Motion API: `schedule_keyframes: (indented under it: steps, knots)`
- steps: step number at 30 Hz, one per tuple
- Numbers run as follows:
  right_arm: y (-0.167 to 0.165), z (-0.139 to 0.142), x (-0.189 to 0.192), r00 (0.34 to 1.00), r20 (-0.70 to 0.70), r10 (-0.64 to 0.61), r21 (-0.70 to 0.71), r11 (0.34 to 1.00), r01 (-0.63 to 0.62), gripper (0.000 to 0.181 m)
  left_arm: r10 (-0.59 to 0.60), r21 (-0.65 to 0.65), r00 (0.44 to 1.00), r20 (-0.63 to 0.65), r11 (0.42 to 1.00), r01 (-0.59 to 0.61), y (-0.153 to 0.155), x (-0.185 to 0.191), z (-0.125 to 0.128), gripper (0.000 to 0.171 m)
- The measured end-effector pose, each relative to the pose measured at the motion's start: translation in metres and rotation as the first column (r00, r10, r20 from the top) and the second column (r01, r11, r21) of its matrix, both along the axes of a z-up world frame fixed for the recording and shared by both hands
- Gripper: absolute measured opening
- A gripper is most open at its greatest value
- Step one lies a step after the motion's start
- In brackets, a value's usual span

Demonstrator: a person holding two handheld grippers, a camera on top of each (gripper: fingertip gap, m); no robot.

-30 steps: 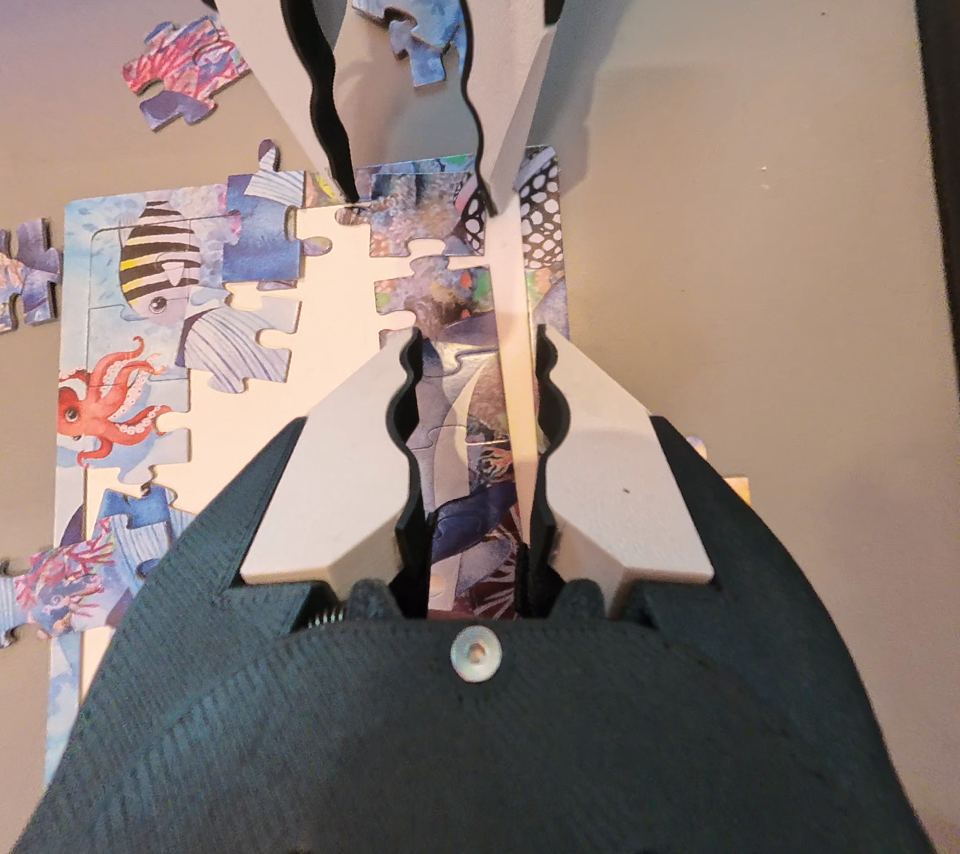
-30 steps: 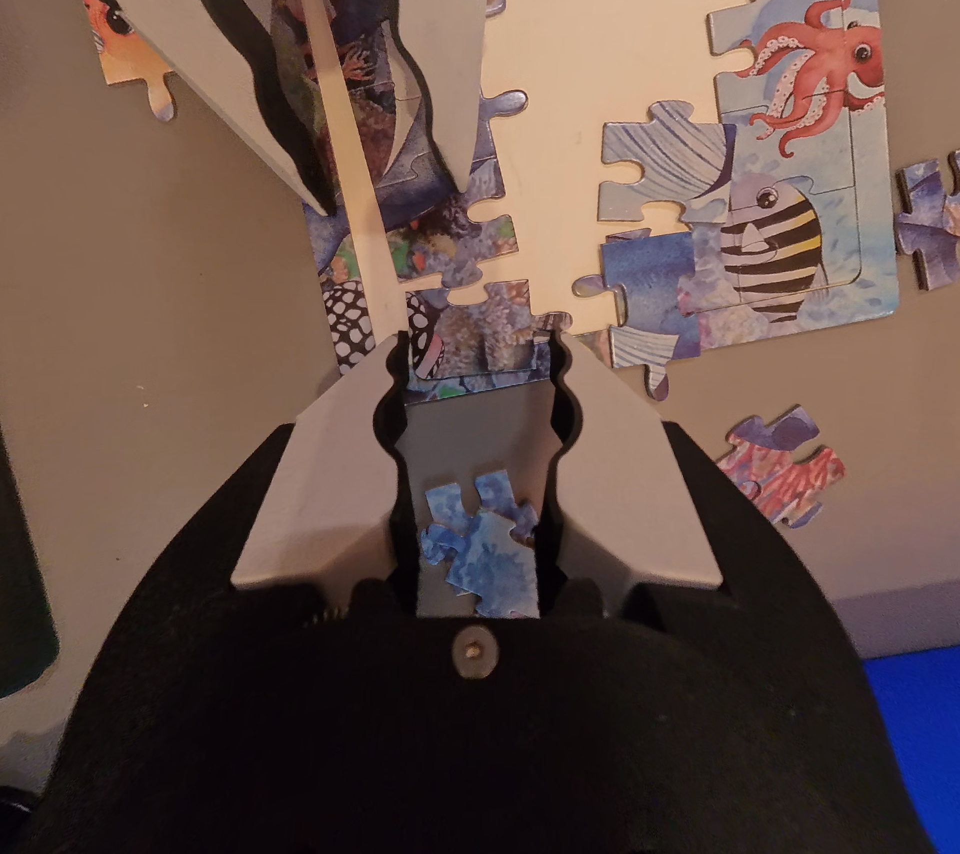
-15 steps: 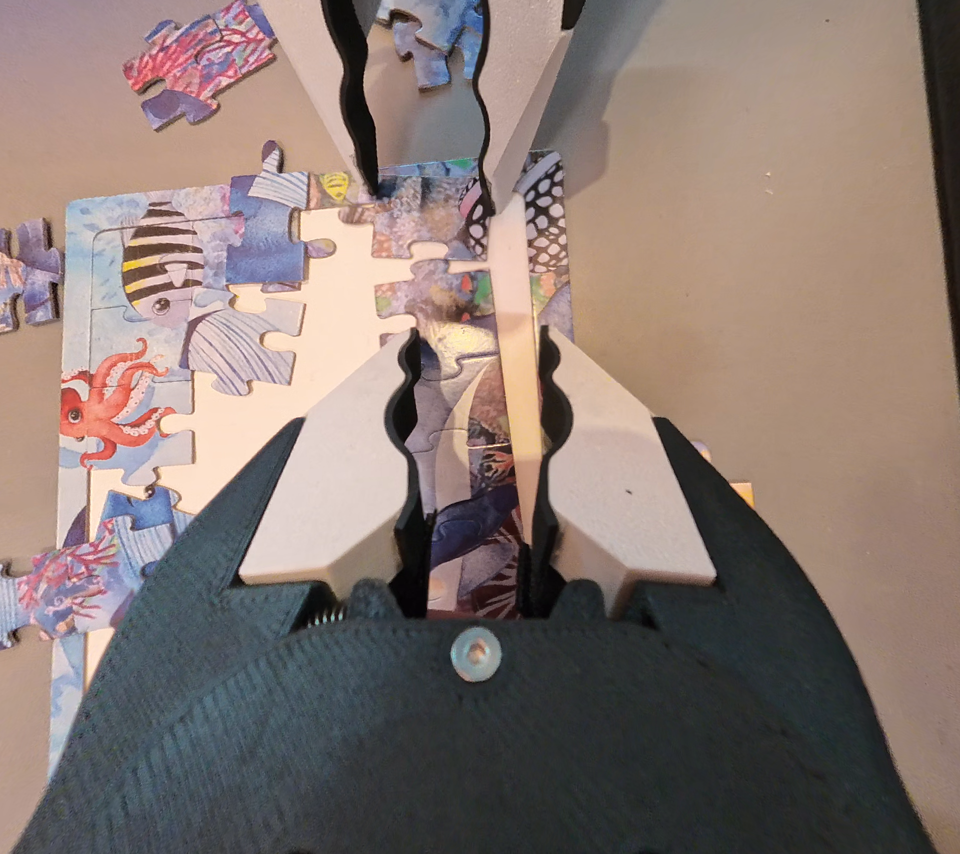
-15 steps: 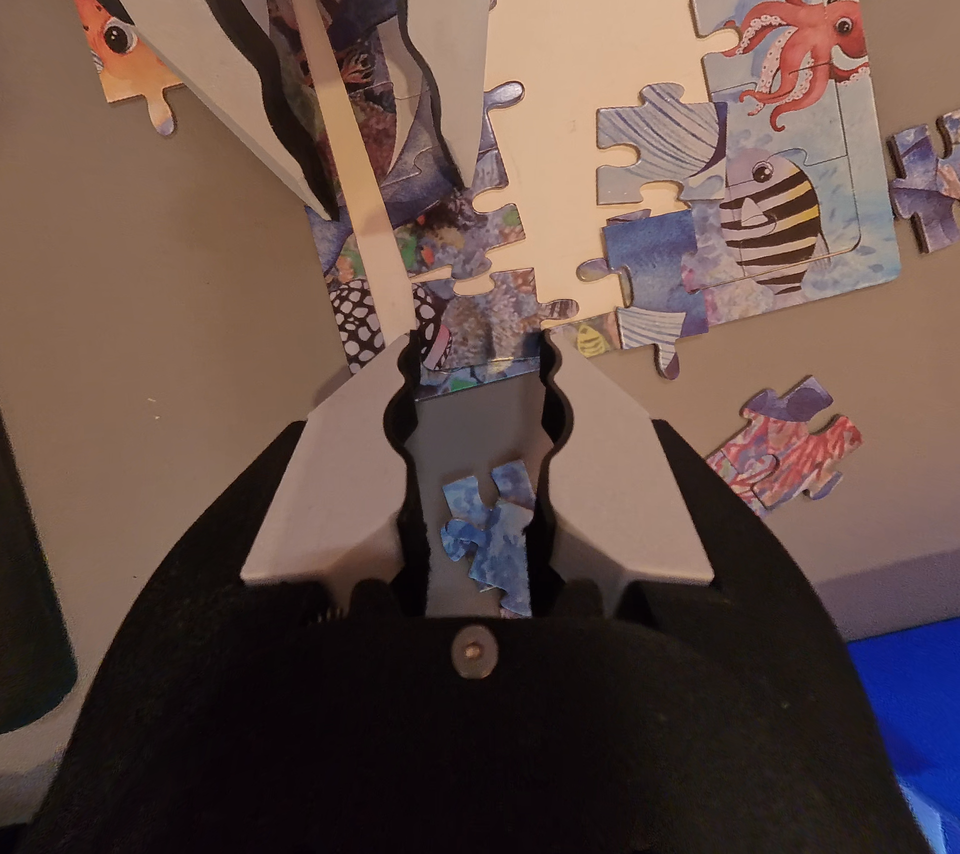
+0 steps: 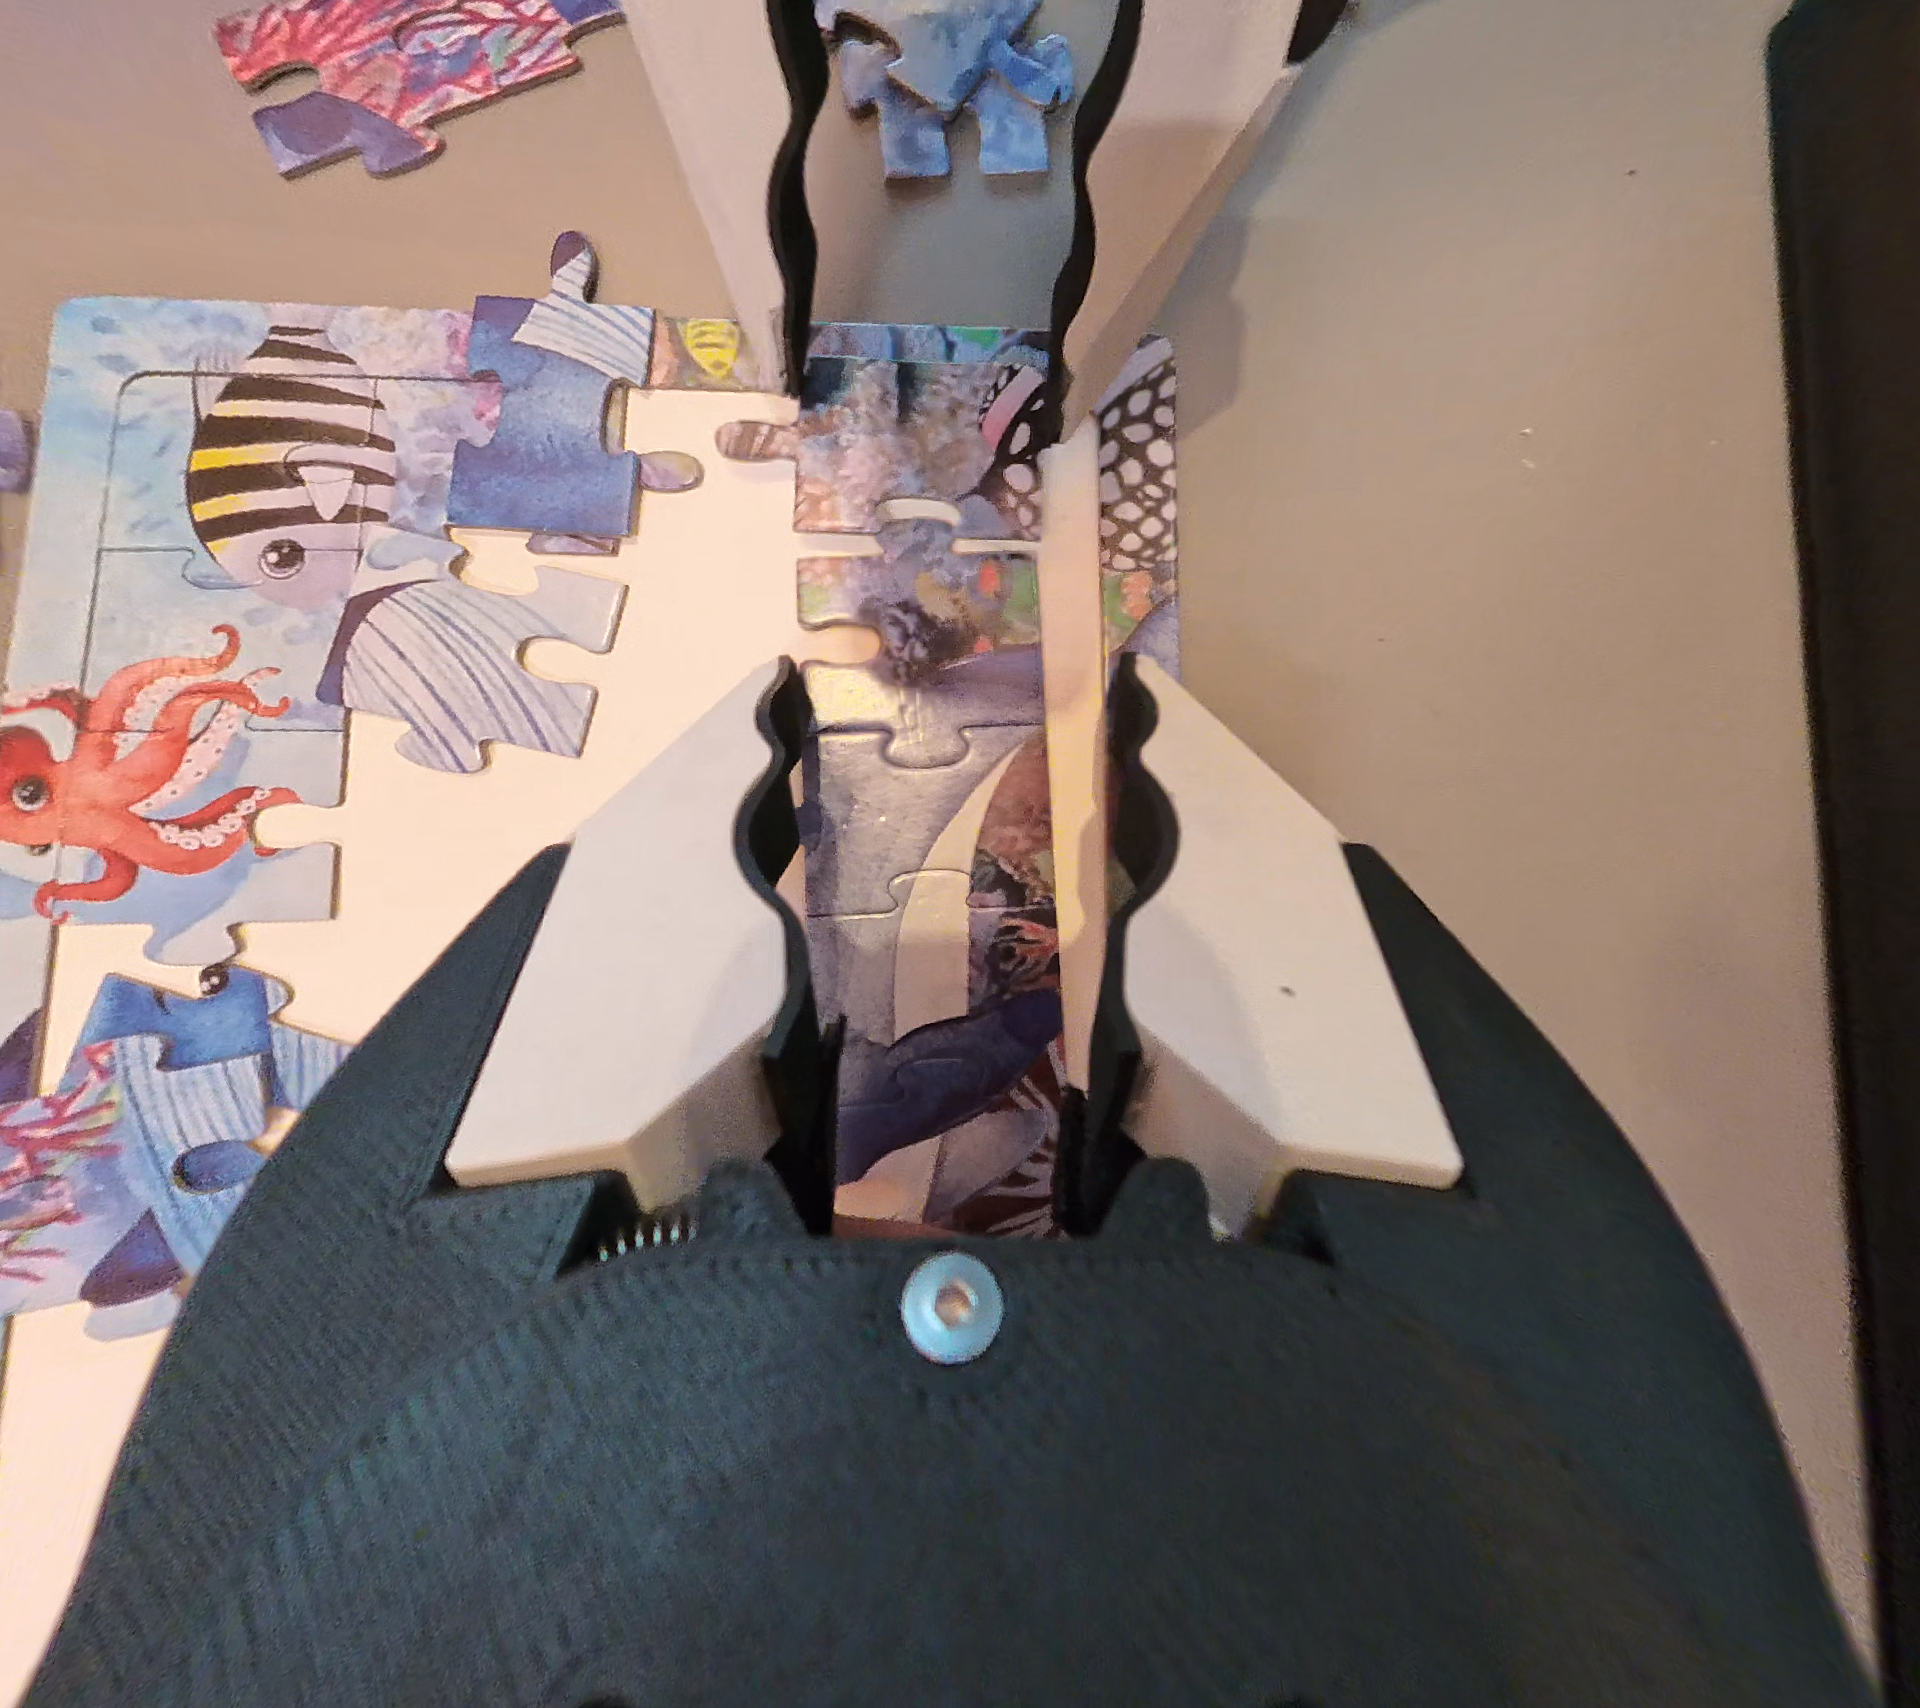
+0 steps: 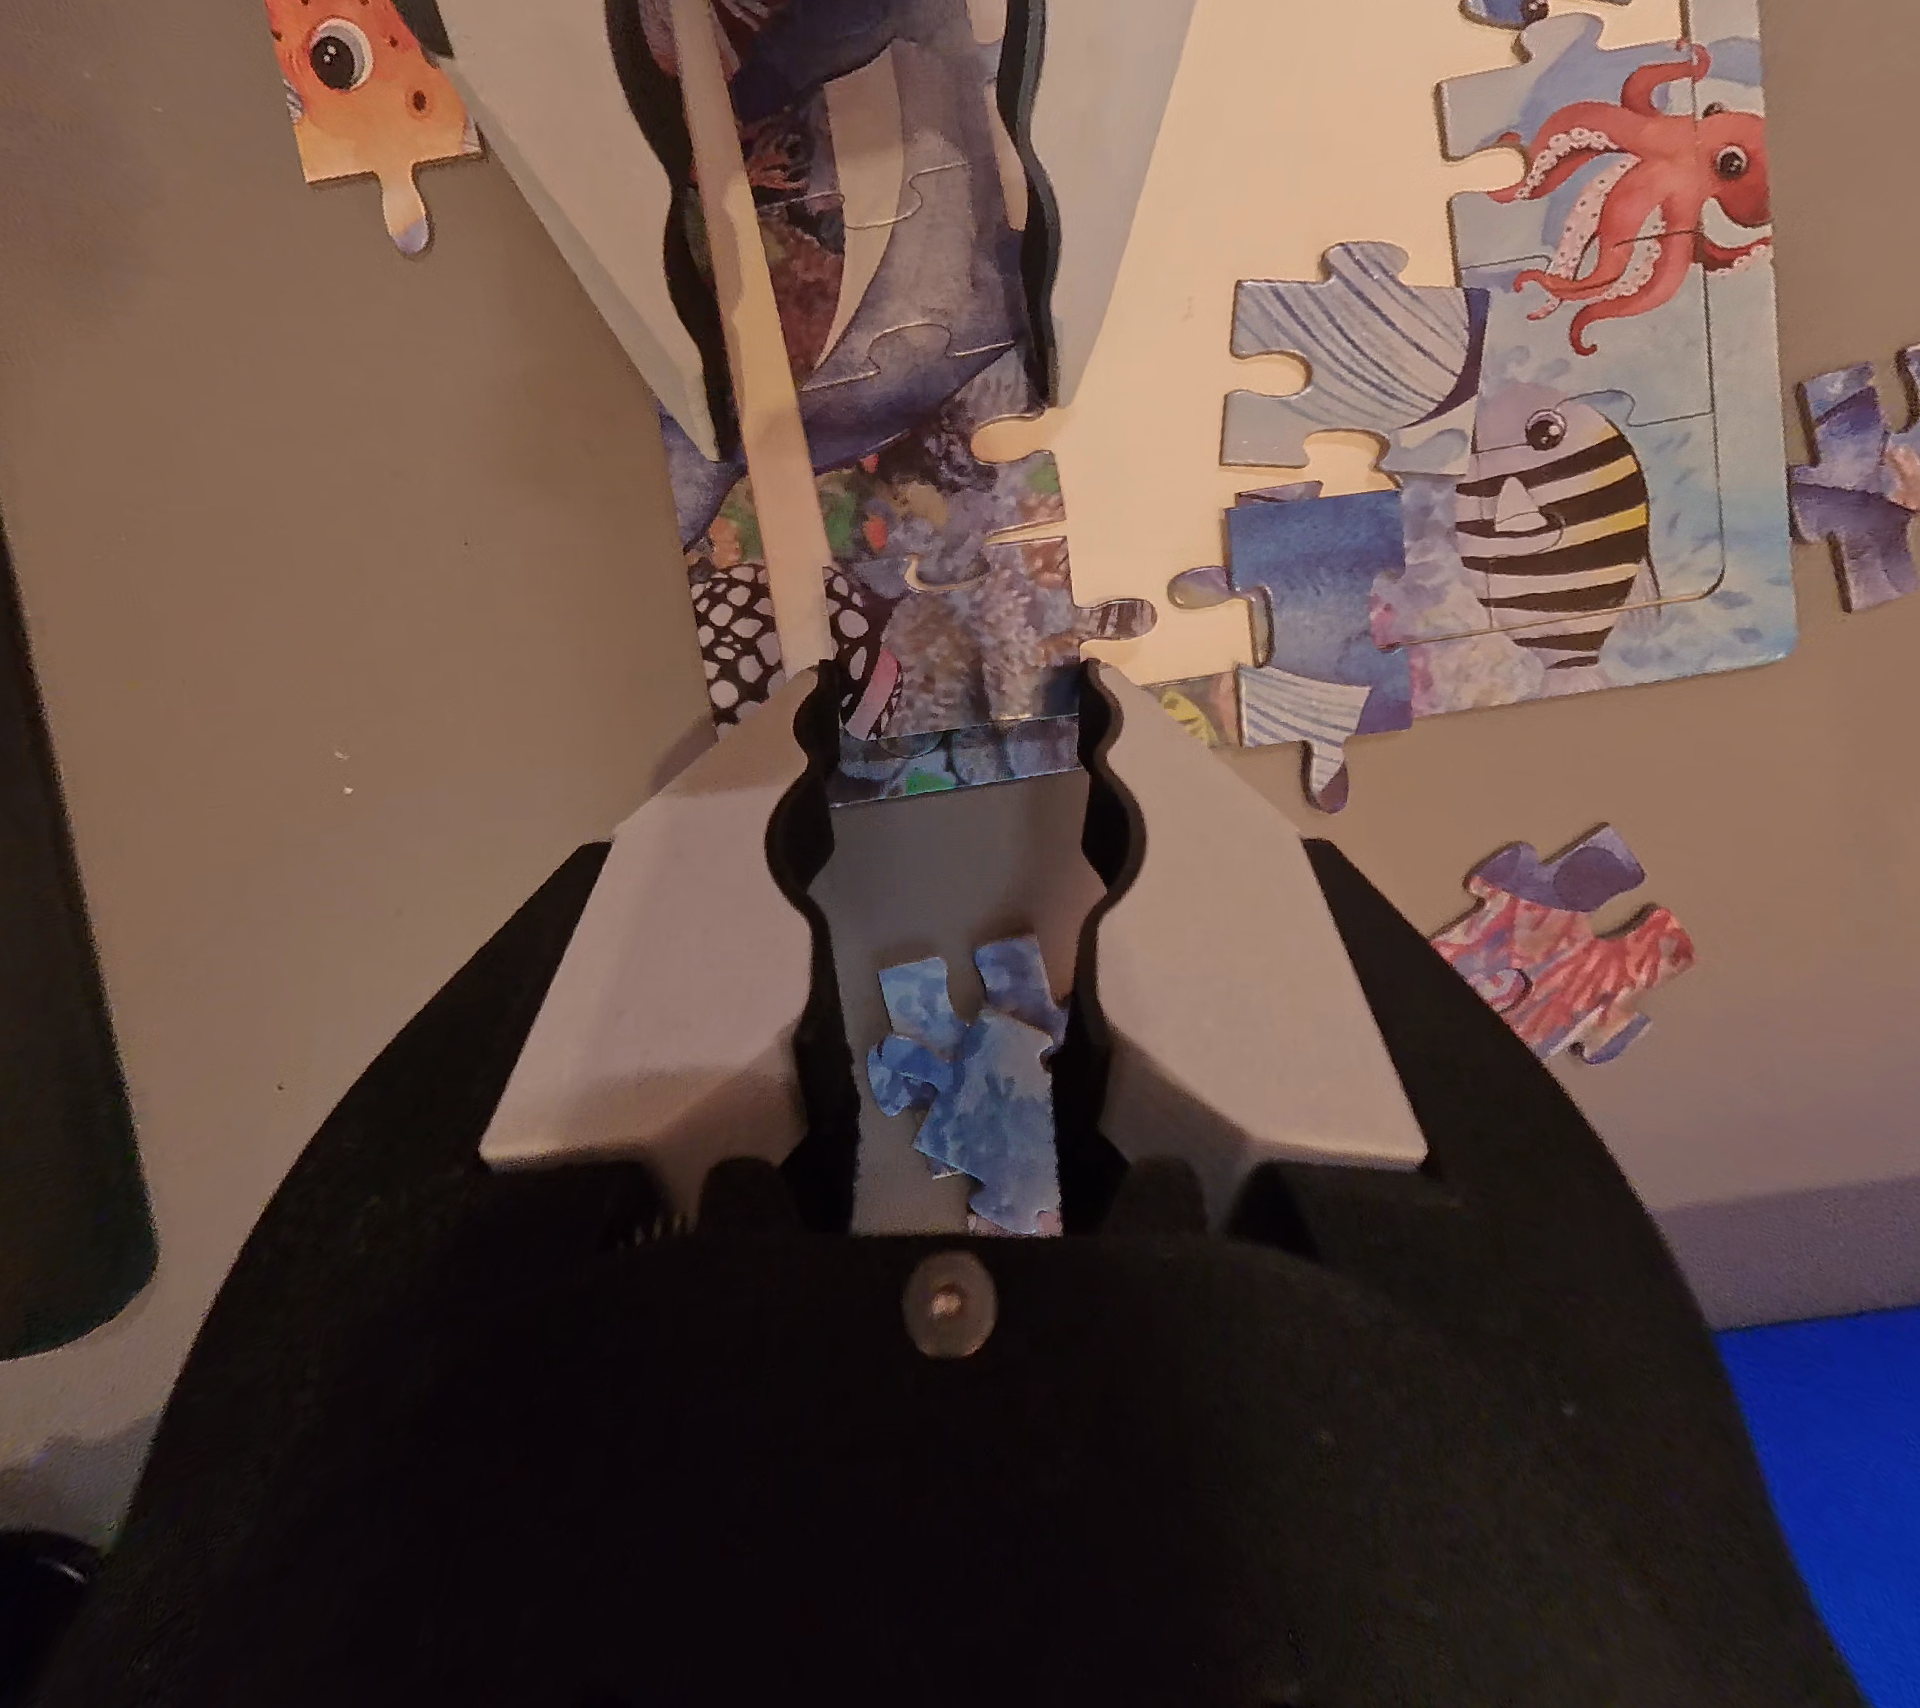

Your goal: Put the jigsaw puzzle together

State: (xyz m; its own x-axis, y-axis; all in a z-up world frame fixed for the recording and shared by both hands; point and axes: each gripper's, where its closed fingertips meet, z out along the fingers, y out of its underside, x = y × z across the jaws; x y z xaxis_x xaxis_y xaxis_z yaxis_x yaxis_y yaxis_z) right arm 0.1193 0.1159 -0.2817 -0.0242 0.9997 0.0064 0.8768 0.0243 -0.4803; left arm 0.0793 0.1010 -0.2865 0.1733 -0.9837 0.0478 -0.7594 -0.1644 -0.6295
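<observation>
The jigsaw tray (image 5: 717, 578) lies flat with a bare cream middle. Sea-picture pieces fill its left side, among them a striped fish (image 5: 291, 484) and a red octopus (image 5: 114, 775). A column of dark reef pieces (image 5: 925, 785) runs along its right side. My left gripper (image 5: 956, 671) is open and empty, straddling that column. My right gripper (image 6: 956, 671) is open and empty, facing it, with its tips at the tray's far edge by the corner piece (image 6: 966, 640). A loose blue piece (image 6: 966, 1087) lies on the table between the right fingers.
More loose pieces lie on the grey table: a pink coral piece (image 5: 416, 27), an orange fish piece (image 6: 353, 69) and a purple piece (image 6: 1860, 495). A black object (image 5: 1849, 723) stands along the table's side. A blue surface (image 6: 1818, 1450) shows past the table edge. Tip to tip, the grippers are about 5 centimetres apart. The loose blue piece (image 6: 966, 1087) lies around 9 centimetres away from my right fingertips. The left camera catches it too, in the left wrist view (image 5: 982, 31). The striped fish (image 5: 291, 484) is about 10 centimetres from both grippers' fingertips. Seen from the right wrist view (image 6: 1549, 498) as well.
My left gripper's jaws have spread a little wider over the reef column. My right gripper has shifted slightly sideways along the tray's far edge. No piece was picked up.
</observation>
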Motion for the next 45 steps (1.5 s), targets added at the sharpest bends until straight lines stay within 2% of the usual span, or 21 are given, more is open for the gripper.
schedule_keyframes:
  steps: [3, 10, 25, 31, 33, 35, 37, 40, 41, 43, 45]
  knots:
    - [-0.002, -0.002, 0.000, 1.000, 0.004, 0.004, -0.008, 1.000, -0.004, 0.045, -0.029, -0.035, 1.000, 0.010, 0.999, 0.030, -0.009, 0.002, 0.001, 0.056]
    - [-0.015, -0.002, 0.001, 1.000, 0.028, 0.014, -0.016, 1.000, -0.013, 0.045, -0.063, -0.026, 0.998, -0.006, 0.998, 0.063, -0.017, 0.001, 0.001, 0.059]
    - [-0.025, -0.007, 0.000, 0.997, 0.078, -0.007, -0.040, 0.999, 0.010, 0.045, -0.063, -0.022, 0.998, -0.015, 0.998, 0.062, -0.020, 0.002, 0.000, 0.060]
    - [-0.025, -0.003, 0.003, 0.998, 0.067, -0.018, -0.050, 0.999, 0.021, 0.057, -0.066, -0.010, 0.998, -0.021, 0.998, 0.065, -0.021, 0.000, 0.002, 0.060]
    - [-0.025, 0.006, -0.001, 0.999, 0.020, -0.026, -0.050, 0.998, 0.027, 0.048, -0.074, 0.003, 0.997, -0.021, 0.997, 0.074, -0.023, -0.001, 0.005, 0.059]
    - [-0.021, 0.012, -0.005, 0.999, -0.014, -0.048, -0.030, 0.998, 0.047, 0.029, -0.079, 0.001, 0.997, -0.020, 0.997, 0.080, -0.026, -0.002, 0.007, 0.058]
    - [-0.020, 0.014, -0.010, 0.998, -0.036, -0.056, -0.029, 0.998, 0.055, 0.025, -0.079, 0.003, 0.996, -0.044, 0.997, 0.079, -0.027, -0.005, 0.004, 0.058]
    - [-0.026, -0.004, -0.009, 0.999, 0.013, -0.041, -0.050, 0.998, 0.042, 0.009, -0.073, -0.004, 0.996, -0.041, 0.997, 0.073, -0.028, -0.004, 0.001, 0.059]
    - [-0.027, -0.004, -0.013, 0.999, -0.013, -0.045, -0.050, 0.998, 0.044, 0.003, -0.072, -0.005, 0.997, -0.040, 0.997, 0.072, -0.028, -0.005, 0.001, 0.059]
    - [-0.028, -0.001, -0.012, 0.999, -0.006, -0.041, -0.024, 0.999, 0.041, 0.000, -0.071, -0.007, 0.997, -0.040, 0.997, 0.071, -0.028, -0.005, 0.001, 0.058]
    - [-0.033, 0.009, -0.019, 0.997, -0.067, -0.043, -0.036, 0.999, 0.041, 0.000, -0.072, -0.008, 0.997, -0.039, 0.997, 0.071, -0.029, -0.005, 0.001, 0.058]
